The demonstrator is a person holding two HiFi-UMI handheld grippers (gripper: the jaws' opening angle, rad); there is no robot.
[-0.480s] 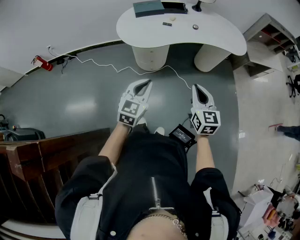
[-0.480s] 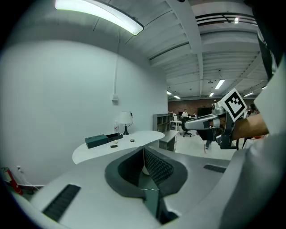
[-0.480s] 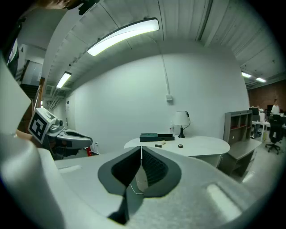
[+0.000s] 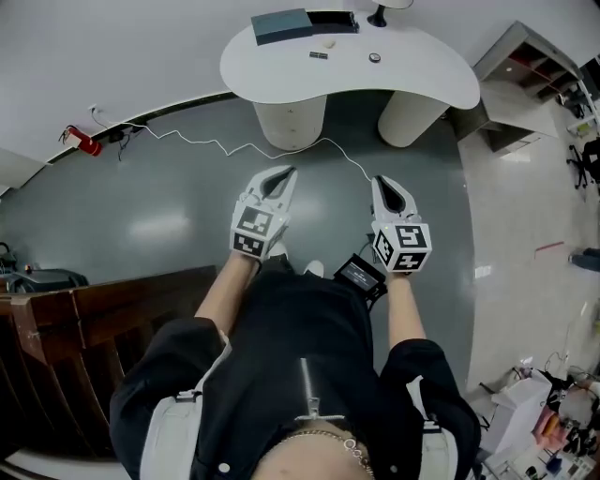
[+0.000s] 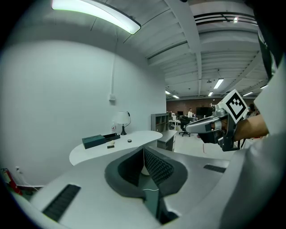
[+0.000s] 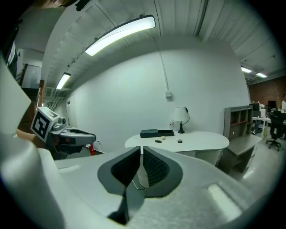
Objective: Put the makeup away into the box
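While left gripper point(image 4: 285, 173) hovers closed, box point(image 4: 281, 26) well ahead

Teal box point(image 4: 281, 25) on white table point(image 4: 422, 75), makeup pieces point(image 4: 320, 55) beside

Black zipped top point(image 4: 300, 328), grey shoulder patches point(image 4: 173, 431), white left claw point(image 4: 284, 173), white right claw point(image 4: 379, 181), marker cubes point(image 4: 403, 247)

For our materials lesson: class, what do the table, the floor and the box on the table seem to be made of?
Table: smooth matt white with no grain, perhaps laminate or painted board. Floor: grey and glossy, likely coated, since it shows bright reflections. Box: dark and matt, maybe card, but too small to tell.
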